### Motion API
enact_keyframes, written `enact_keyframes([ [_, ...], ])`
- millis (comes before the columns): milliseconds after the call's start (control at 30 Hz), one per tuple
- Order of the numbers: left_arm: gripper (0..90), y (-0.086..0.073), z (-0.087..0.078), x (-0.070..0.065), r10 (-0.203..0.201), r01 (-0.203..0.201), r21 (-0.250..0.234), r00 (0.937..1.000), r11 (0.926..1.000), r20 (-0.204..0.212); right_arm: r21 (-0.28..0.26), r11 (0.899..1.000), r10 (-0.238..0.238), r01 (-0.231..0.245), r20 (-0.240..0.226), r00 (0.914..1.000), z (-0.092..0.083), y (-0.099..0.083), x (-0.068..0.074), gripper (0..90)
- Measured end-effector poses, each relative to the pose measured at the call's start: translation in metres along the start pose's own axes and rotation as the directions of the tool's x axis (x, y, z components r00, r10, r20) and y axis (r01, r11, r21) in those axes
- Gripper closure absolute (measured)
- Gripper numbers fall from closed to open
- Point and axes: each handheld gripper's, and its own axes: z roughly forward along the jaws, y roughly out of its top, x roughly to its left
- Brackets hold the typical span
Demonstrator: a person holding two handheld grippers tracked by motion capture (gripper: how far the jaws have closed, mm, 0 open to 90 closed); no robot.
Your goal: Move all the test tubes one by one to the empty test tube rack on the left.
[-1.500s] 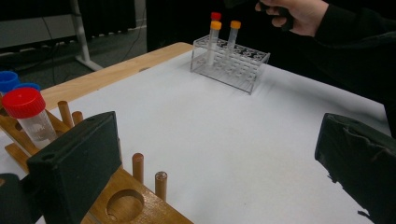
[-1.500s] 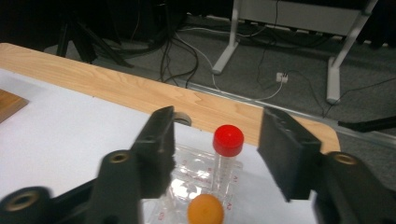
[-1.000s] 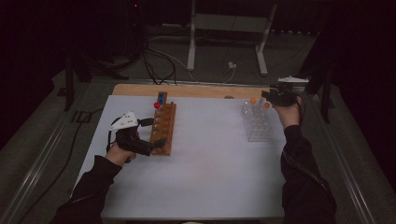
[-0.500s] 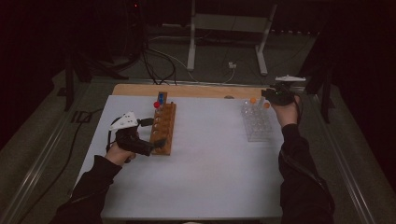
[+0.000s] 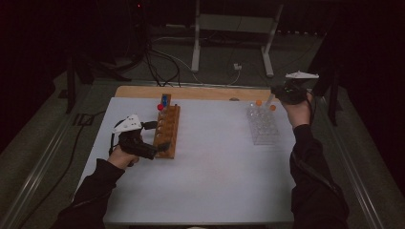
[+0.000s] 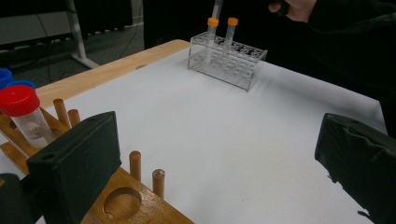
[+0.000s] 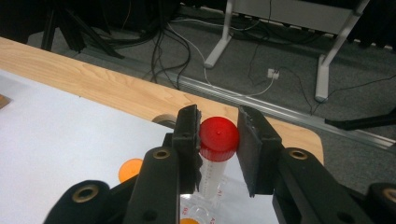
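Wooden rack (image 5: 168, 131): it is sitting at the left of the white desk (image 5: 210, 181), with a red-capped tube (image 6: 25, 112) and a blue-capped one (image 5: 165, 99) standing at its far end.

Left hand-held gripper (image 5: 155, 148): I am keeping it at the near end of the wooden rack; in the left gripper view its jaws are standing wide apart with nothing between them, one pad over the rack's near holes and pegs.

Clear rack (image 5: 261, 125): it is resting toward the right far corner of the desk, with two orange-capped tubes (image 6: 211, 35) standing in its far rows.

Right hand-held gripper (image 7: 218, 149): its jaws have just been closing, and I am now gripping a red-capped tube (image 7: 217, 154) just under its cap, upright, directly above the clear rack.

Step in hand: I judge that I am lifting this tube out of the clear rack; whether its tip is already free of the holes I cannot tell.

Next move: it is calling for a straight upward pull until the tube clears, then a carry leftward across the desk to a free hole in the wooden rack, keeping the tube vertical.
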Motion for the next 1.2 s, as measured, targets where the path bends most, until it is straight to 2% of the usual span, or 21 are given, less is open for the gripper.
enact_keyframes([
  [167, 1.0, 0.001, -0.001, 0.0, -0.001, 0.001, -0.005, 1.0, 1.0, 0.001, -0.027, 0.999, -0.025, 0.025, -0.005, 0.9997, -0.014, 0.008, 0.005, 70.6],
  [367, 1.0, 0.002, -0.001, -0.001, -0.001, 0.001, -0.005, 1.0, 1.0, 0.006, -0.052, 0.997, -0.057, 0.056, -0.019, 0.9982, -0.03, 0.014, 0.017, 70.6],
  [500, 1.0, 0.004, 0.0, -0.003, 0.003, -0.003, -0.005, 0.9999, 1.0, 0.012, -0.054, 0.995, -0.083, 0.081, -0.034, 0.996, -0.039, 0.013, 0.026, 70.5],
  [767, 1.0, 0.005, 0.004, -0.005, -0.007, 0.006, 0.007, 0.9997, 1.0, 0.025, -0.058, 0.994, -0.095, 0.09, -0.09, 0.9914, -0.052, 0.004, 0.04, 70.6],
  [1000, 1.1, 0.008, 0.008, -0.01, -0.007, 0.007, 0.014, 0.9995, 0.9999, 0.03, -0.084, 0.99, -0.128, 0.116, -0.166, 0.9777, -0.067, -0.003, 0.062, 70.6],
  [1200, 1.1, 0.013, 0.013, -0.014, -0.013, 0.012, 0.014, 0.9988, 0.9998, 0.048, -0.102, 0.985, -0.161, 0.141, -0.239, 0.9575, -0.076, -0.009, 0.087, 70.6],
])
